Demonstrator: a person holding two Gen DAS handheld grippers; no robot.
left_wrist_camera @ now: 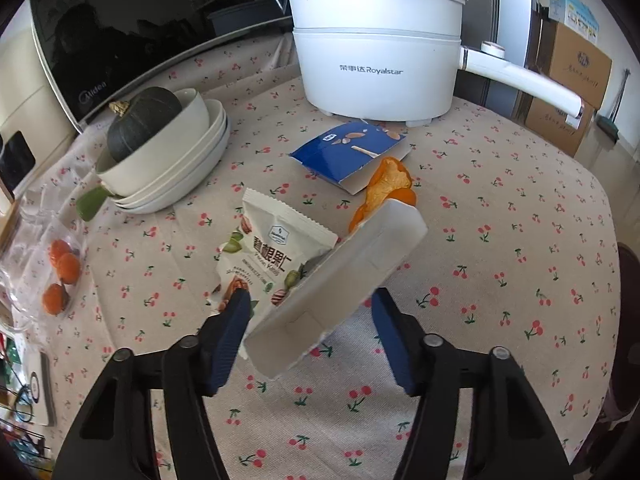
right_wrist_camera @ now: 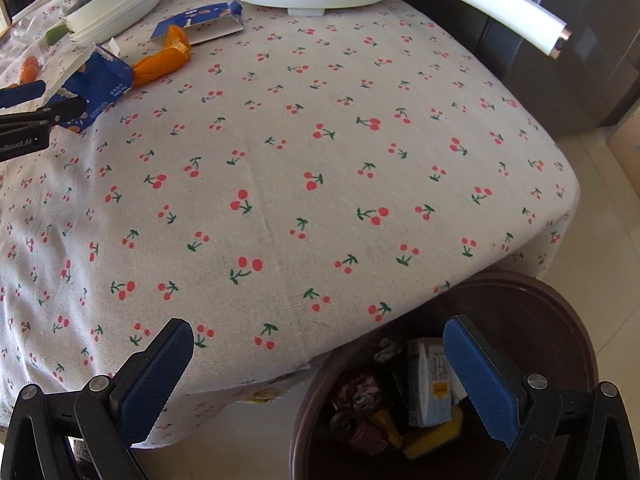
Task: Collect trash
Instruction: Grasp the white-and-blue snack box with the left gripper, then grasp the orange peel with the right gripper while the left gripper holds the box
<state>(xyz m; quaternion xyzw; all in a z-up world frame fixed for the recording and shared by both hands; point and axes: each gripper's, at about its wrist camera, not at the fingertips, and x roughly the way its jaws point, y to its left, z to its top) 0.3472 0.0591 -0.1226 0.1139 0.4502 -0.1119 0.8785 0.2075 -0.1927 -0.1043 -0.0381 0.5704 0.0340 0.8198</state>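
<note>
My left gripper point(left_wrist_camera: 312, 300) is open, its jaws on either side of a flattened carton point(left_wrist_camera: 340, 272), white underside up, tilted between them; whether the fingers touch it I cannot tell. In the right wrist view the same carton point(right_wrist_camera: 98, 84) shows blue, by the left gripper point(right_wrist_camera: 44, 102). A white nut snack wrapper point(left_wrist_camera: 276, 252), orange peel point(left_wrist_camera: 386, 188) and a blue flattened box point(left_wrist_camera: 352, 152) lie on the cherry-print tablecloth point(left_wrist_camera: 500, 240). My right gripper point(right_wrist_camera: 316, 364) is open and empty over the table's near edge, above a dark brown trash bin point(right_wrist_camera: 532, 320) holding several wrappers.
A white Royalstar electric pot point(left_wrist_camera: 376, 52) with a long handle stands at the back. Stacked white bowls point(left_wrist_camera: 172, 160) hold a dark green squash point(left_wrist_camera: 140, 120). A bag of tangerines point(left_wrist_camera: 60, 272) lies at the left. A microwave point(left_wrist_camera: 120, 40) is behind. Cardboard boxes point(left_wrist_camera: 572, 80) stand at the right.
</note>
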